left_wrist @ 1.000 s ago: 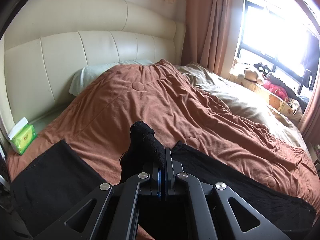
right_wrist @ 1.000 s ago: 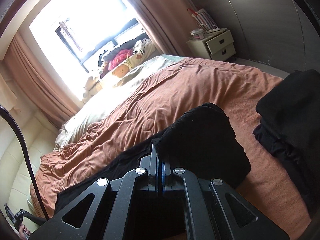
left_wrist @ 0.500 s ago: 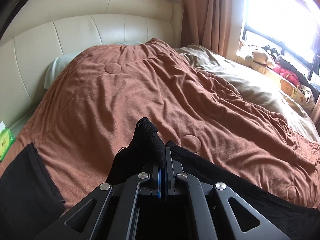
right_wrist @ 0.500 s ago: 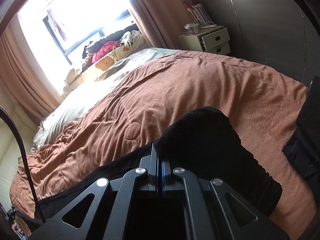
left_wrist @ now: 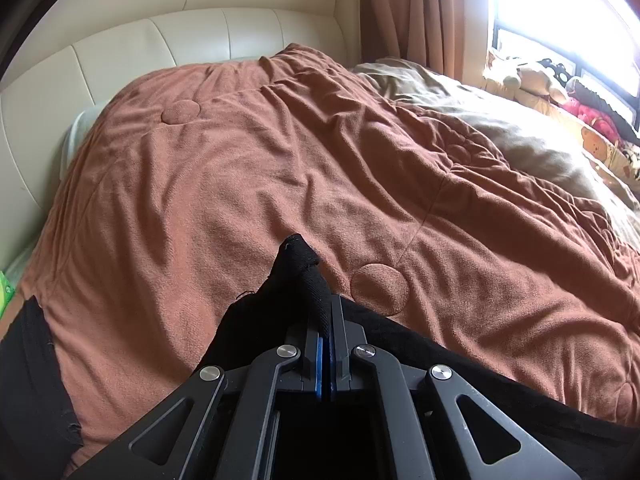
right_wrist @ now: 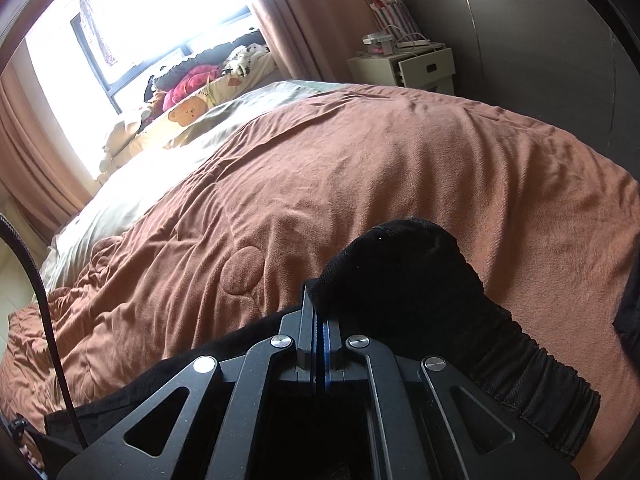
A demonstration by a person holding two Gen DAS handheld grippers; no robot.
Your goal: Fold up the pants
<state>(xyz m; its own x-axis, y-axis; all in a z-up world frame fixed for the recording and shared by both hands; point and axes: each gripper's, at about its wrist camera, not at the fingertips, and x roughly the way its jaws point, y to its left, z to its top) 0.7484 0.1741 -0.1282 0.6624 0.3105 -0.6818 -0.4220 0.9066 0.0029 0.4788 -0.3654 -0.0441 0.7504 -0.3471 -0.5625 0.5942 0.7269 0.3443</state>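
Black pants (left_wrist: pixel 296 280) lie across the near part of a brown quilt (left_wrist: pixel 280 160). My left gripper (left_wrist: pixel 325 320) is shut on a pinched-up fold of the pants; the cloth pokes up past the fingertips. In the right wrist view my right gripper (right_wrist: pixel 320 316) is shut on the pants (right_wrist: pixel 404 280) near the elastic waistband (right_wrist: pixel 532 376), which bulges to the right. The rest of the pants trails left below both grippers.
More black clothing lies at the left edge (left_wrist: pixel 28 380) and at the right edge of the right wrist view (right_wrist: pixel 630 304). A cream headboard (left_wrist: pixel 120 52), a beige blanket (left_wrist: pixel 520 132), a window sill with soft toys (right_wrist: pixel 200 84) and a white nightstand (right_wrist: pixel 408 66) surround the bed.
Both grippers have moved forward over the quilt with the pants in them. The black clothing at either side has slid toward the frame edges, and the green packet at the left is almost out of view.
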